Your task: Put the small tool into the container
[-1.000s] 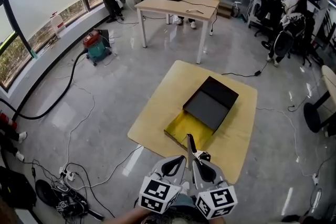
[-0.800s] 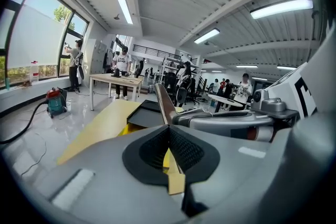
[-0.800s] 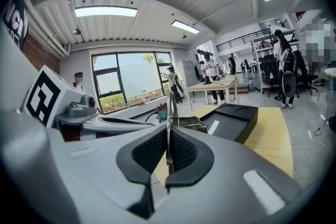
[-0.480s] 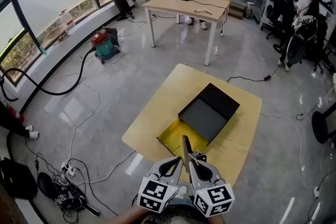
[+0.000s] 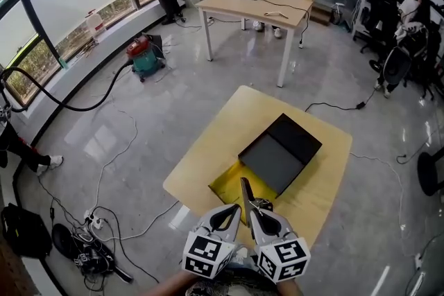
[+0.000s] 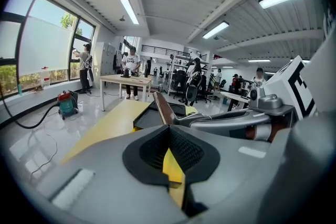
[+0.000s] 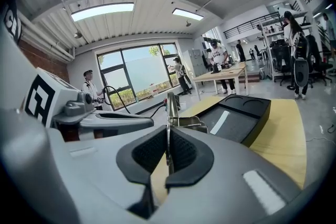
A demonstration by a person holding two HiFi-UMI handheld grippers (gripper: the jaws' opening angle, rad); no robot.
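The floor (image 5: 139,121) is glossy and smooth. The low table (image 5: 201,163) has a matt, pale wood top. The container (image 5: 277,157) is matt black. The small tool (image 7: 184,122) shows bright metal. The right gripper (image 7: 168,157) has a smooth grey plastic shell and black ribbed pads (image 7: 149,152).

No words, numbers or brand names can be read anywhere. The cube (image 5: 208,254) on the left gripper (image 5: 237,209) and the cube (image 5: 283,260) on the right gripper (image 5: 252,211) show only black and white square shapes, not letters.
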